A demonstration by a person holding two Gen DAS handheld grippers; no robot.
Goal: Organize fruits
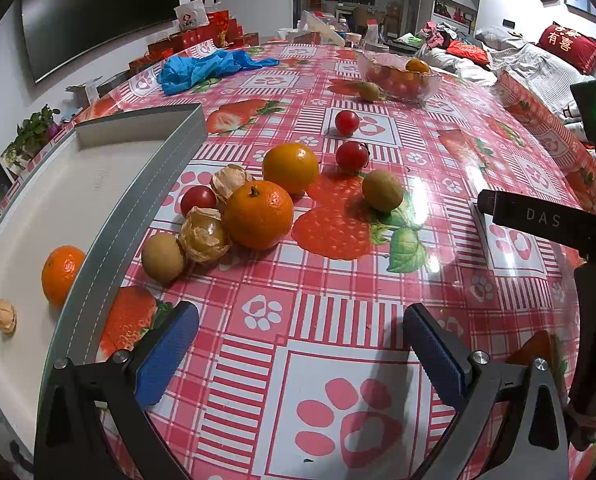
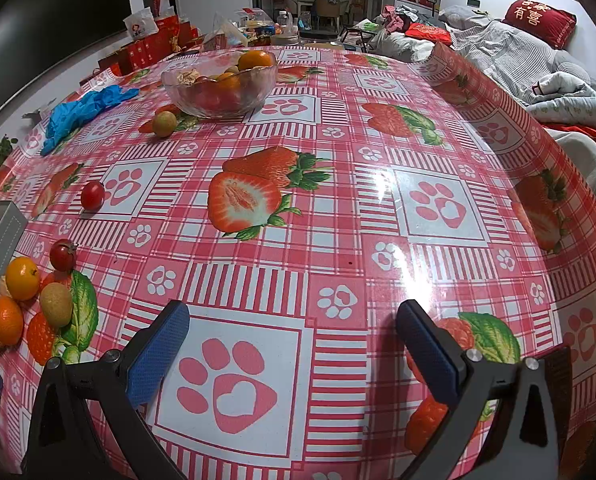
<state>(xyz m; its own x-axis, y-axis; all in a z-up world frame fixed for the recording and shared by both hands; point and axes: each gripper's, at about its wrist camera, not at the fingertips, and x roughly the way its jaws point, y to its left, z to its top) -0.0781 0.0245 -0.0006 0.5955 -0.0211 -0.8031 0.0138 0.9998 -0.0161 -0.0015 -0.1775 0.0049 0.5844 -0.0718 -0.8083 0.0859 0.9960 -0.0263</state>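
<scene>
While both tongs, left gripper and right gripper, gape wide and empty, the mandarin sits ahead-left of the left one: firm, light, slick-skinned; pinch across its middle.

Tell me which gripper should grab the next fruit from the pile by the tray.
Left. The left gripper is open, facing the pile's tangerine close ahead. The right gripper faces bare tablecloth, pile far off to its left.
</scene>
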